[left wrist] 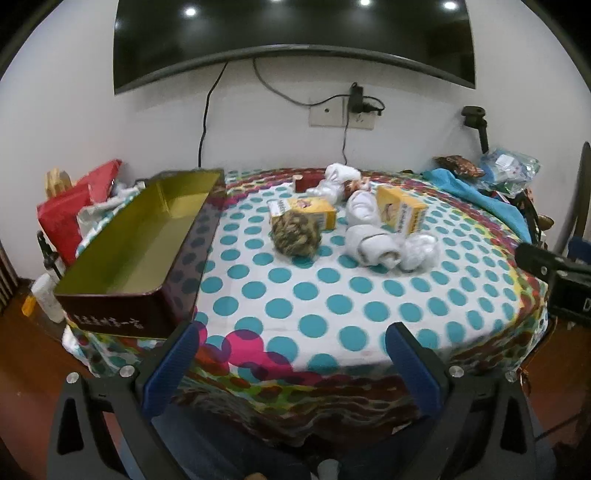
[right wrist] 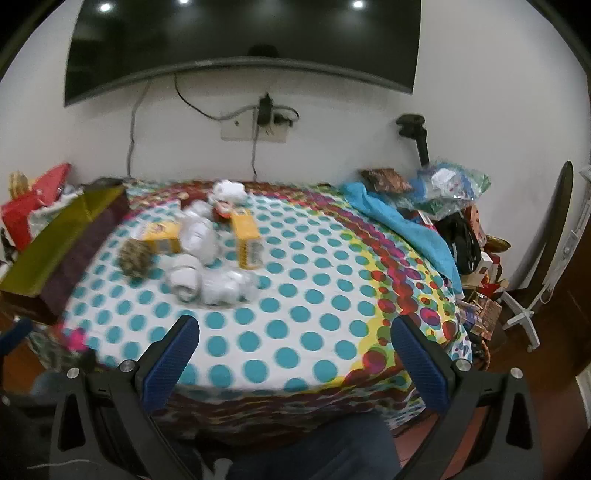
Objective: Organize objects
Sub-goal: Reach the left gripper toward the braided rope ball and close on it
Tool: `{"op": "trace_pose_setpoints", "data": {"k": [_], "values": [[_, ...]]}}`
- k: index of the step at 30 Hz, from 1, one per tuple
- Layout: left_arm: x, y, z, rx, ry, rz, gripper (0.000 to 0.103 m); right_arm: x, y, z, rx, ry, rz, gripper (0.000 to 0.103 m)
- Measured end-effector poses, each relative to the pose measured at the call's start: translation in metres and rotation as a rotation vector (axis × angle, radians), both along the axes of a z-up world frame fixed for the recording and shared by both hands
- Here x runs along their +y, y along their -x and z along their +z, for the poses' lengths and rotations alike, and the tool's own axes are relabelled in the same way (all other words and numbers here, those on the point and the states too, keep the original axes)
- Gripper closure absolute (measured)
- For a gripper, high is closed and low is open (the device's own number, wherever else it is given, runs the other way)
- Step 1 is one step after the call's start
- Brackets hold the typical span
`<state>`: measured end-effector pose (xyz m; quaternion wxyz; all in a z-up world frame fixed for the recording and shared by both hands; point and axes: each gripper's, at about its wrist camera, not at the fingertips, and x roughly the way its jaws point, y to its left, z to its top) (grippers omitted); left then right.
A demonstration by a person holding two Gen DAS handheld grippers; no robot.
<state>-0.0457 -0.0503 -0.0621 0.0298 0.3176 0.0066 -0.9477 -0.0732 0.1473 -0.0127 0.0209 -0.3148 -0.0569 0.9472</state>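
Observation:
An open dark tin box [left wrist: 147,254] with a gold inside stands empty on the table's left side; it also shows in the right wrist view [right wrist: 59,236]. Near the middle lie a brown fuzzy ball [left wrist: 295,234] [right wrist: 135,256], two yellow cartons [left wrist: 308,214] [left wrist: 402,214] [right wrist: 248,240], several rolled white socks [left wrist: 373,243] [right wrist: 188,275] and a crumpled clear bag [left wrist: 419,249]. My left gripper [left wrist: 291,352] is open and empty at the near table edge. My right gripper [right wrist: 295,347] is open and empty at the near edge, right of the objects.
The table wears a polka-dot cloth [left wrist: 332,295]. A small red box [left wrist: 306,182] and a white toy [left wrist: 332,184] lie at the back. Red bags [left wrist: 70,210] stand left; a blue cloth [right wrist: 402,221] and cluttered bags [right wrist: 450,192] sit right. A wall TV [left wrist: 291,33] hangs behind.

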Motion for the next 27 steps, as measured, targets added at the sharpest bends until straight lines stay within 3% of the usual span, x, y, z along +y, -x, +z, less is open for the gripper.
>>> {"op": "trace_pose_setpoints", "data": {"k": [6, 9, 16, 20, 27], "values": [[-0.024, 0.009, -0.005, 0.04, -0.034, 0.045, 0.0, 0.022, 0.029, -0.029, -0.095, 0.16, 0.076, 0.0], [-0.034, 0.021, -0.006, 0.032, -0.108, 0.063, 0.0, 0.021, 0.036, -0.042, -0.11, 0.199, 0.128, 0.0], [-0.023, 0.071, -0.011, -0.022, -0.057, 0.059, 0.0, -0.012, 0.054, -0.061, -0.143, 0.11, 0.234, 0.0], [-0.017, 0.099, -0.012, -0.043, -0.02, 0.086, 0.001, -0.018, 0.067, -0.071, -0.172, 0.111, 0.26, 0.0], [-0.007, 0.136, -0.01, -0.082, 0.027, 0.036, 0.005, 0.003, 0.076, -0.081, -0.197, 0.185, 0.24, 0.0]]}}
